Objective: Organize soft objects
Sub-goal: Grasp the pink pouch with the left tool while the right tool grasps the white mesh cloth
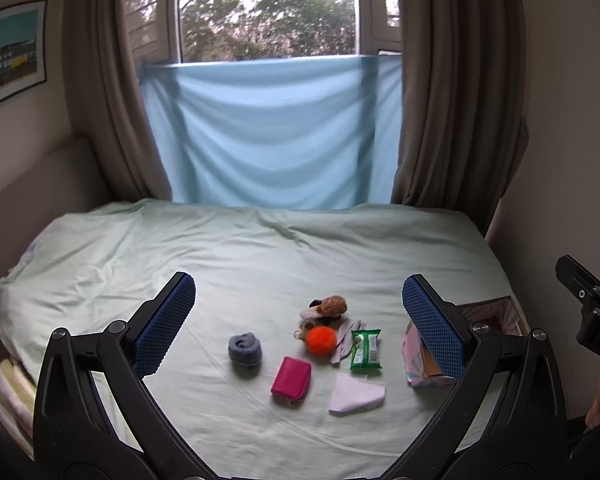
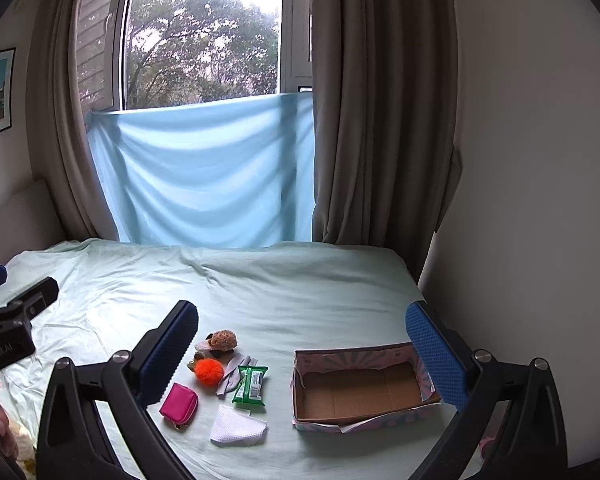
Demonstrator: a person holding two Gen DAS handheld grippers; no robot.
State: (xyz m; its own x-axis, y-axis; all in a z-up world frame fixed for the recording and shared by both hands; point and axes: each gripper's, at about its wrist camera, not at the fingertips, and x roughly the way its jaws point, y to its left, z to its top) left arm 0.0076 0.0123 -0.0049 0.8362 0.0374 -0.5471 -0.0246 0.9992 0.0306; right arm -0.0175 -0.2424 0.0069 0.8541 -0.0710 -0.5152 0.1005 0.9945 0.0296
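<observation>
Soft objects are lying clustered on the green bedsheet [image 1: 220, 248]: nearest, white cloth [image 2: 238, 428] and pink pouch [image 2: 179, 404]; farther, wipes pack [image 2: 251, 385], long axis running near-to-far. Cardboard box [image 2: 360, 416] is sitting rightward, long axis crosswise. Left gripper [image 1: 298, 312] and right gripper [image 2: 300, 344] are both hovering with fingers apart, holding nothing.

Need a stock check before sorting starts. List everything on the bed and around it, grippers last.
box: 1, cardboard with pink patterned outside, empty, bed's right side
pouch: 1, magenta, near front
rolled sock: 1, grey-blue, leftmost
pompom: 1, orange, centre
plush toy: 1, brown, farthest back
wipes pack: 1, green, beside the pompom
folded cloth: 1, white, front
bed sheet: 1, pale green
curtains: brown, flanking the window
left gripper: open, empty
right gripper: open, empty
</observation>
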